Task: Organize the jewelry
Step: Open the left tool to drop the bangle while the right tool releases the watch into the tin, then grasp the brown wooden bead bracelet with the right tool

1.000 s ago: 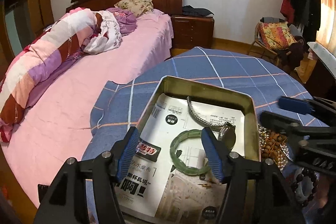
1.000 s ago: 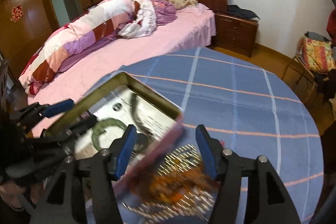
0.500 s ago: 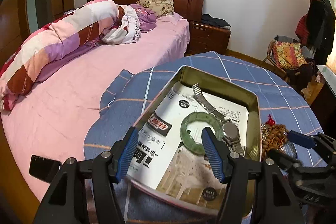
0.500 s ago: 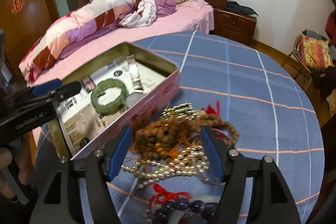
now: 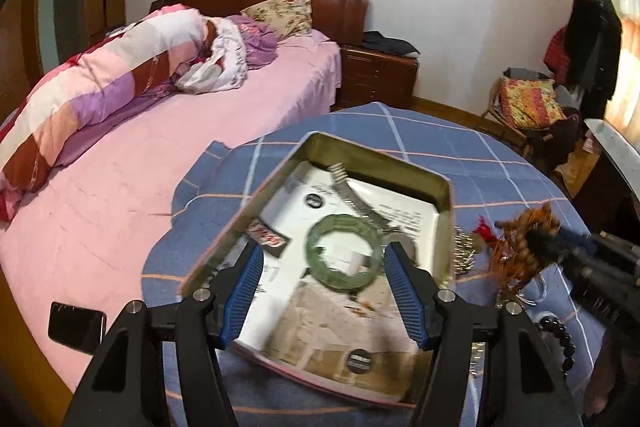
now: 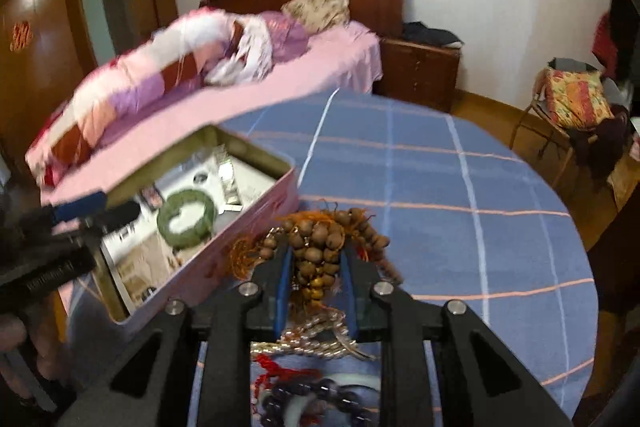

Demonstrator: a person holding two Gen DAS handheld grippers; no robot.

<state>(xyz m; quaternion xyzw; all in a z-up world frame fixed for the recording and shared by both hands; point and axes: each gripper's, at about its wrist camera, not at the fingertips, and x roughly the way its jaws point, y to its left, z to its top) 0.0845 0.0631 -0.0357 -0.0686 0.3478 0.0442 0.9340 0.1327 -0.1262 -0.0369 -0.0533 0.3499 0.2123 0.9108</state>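
A rectangular tin [image 5: 445, 223], open-topped and lined with printed paper, was recorded on a table covered by a blue checked cloth [image 6: 440, 187]. Inside the tin, near its middle, a green bangle [image 5: 342, 253] was laid flat on the paper; beyond the bangle, toward the tin's far wall, a metal watch band [image 5: 360, 201] was stretched. The left gripper [image 5: 324, 291] was held over the tin's near edge with its jaws spread wide, the bangle seen between the blue pads [image 5: 244, 291] and nothing gripped. Just beside the tin's pink outer wall, a bunch of brown wooden beads [image 6: 320, 247] with orange cord was clamped between the nearly closed jaws of the right gripper [image 6: 316, 287]. Below that bunch, also beside the tin, a pearl strand [image 6: 316, 339], a red cord [image 6: 280, 375] and dark round beads [image 6: 316, 395] were left on the cloth; whether they touched one another could not be told. Behind the tin, a bed [image 5: 120, 227] with pink sheet and a rolled quilt was noted.
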